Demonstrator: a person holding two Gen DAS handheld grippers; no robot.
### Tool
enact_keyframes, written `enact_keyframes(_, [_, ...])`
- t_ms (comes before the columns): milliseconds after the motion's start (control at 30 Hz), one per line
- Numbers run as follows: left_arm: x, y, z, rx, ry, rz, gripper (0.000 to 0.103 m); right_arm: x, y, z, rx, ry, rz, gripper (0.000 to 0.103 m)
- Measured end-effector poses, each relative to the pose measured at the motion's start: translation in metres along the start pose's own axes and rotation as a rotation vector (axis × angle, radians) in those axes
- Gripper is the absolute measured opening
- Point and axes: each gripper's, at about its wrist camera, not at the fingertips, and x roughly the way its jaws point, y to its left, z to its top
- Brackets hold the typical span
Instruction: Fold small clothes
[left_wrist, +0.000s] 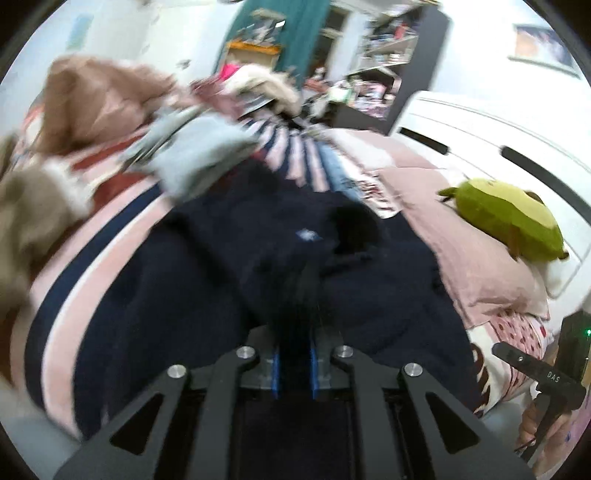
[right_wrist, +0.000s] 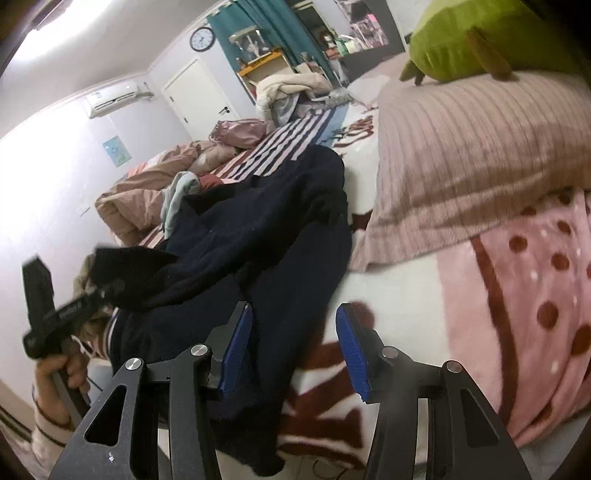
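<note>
A dark navy garment lies crumpled on the bed; it also shows in the right wrist view. My left gripper is shut on a fold of the navy garment and lifts it; from the right wrist view it appears at the left with the cloth hanging from it. My right gripper is open and empty, low over the garment's near edge and the blanket, with its left finger beside the dark cloth. It also shows at the right edge of the left wrist view.
A striped pink and navy bedspread covers the bed. A grey garment and brown bedding lie behind. A pink pillow carries a green avocado plush. A pink dotted blanket lies at the right.
</note>
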Motion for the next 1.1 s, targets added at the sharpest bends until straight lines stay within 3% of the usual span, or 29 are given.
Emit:
enact_keyframes(100, [-0.003, 0.028, -0.018, -0.069, 0.046, -0.011, 0.017, 0.001, 0.005, -0.005, 0.017, 0.030, -0.012, 0.044])
enact_keyframes(167, [-0.005, 0.033, -0.029, -0.063, 0.073, -0.030, 0.026, 0.003, 0.010, -0.008, 0.016, 0.051, -0.030, 0.044])
enact_keyframes(200, [-0.008, 0.035, -0.034, -0.054, 0.086, -0.047, 0.034, 0.004, 0.014, -0.010, 0.008, 0.063, -0.043, 0.044])
enact_keyframes(300, [-0.014, 0.040, -0.043, -0.006, 0.141, -0.139, 0.077, 0.005, 0.023, -0.012, -0.005, 0.084, -0.061, 0.044])
enact_keyframes(400, [-0.034, 0.051, -0.038, 0.055, 0.097, -0.126, 0.079, 0.005, 0.028, -0.011, 0.007, 0.118, -0.028, 0.044])
enact_keyframes(467, [-0.043, 0.066, -0.029, 0.053, 0.081, -0.094, 0.079, 0.008, 0.030, -0.013, 0.003, 0.179, -0.002, 0.051])
enact_keyframes(533, [-0.044, 0.082, -0.020, 0.026, 0.086, -0.094, 0.083, 0.016, 0.027, -0.015, 0.019, 0.264, 0.069, 0.065])
enact_keyframes(700, [-0.022, 0.103, -0.011, 0.064, 0.189, -0.224, 0.085, 0.034, 0.023, -0.027, -0.001, 0.407, 0.082, 0.078])
enact_keyframes(733, [-0.016, 0.106, -0.010, 0.054, 0.211, -0.265, 0.085, 0.035, 0.023, -0.029, -0.011, 0.406, 0.105, 0.090])
enact_keyframes(800, [-0.001, 0.111, -0.011, -0.003, 0.258, -0.339, 0.085, 0.037, 0.021, -0.028, 0.011, 0.405, 0.184, 0.102])
enact_keyframes(1100, [0.037, 0.108, -0.005, -0.119, 0.296, -0.439, 0.085, 0.050, 0.014, -0.019, 0.060, 0.366, 0.321, 0.102])
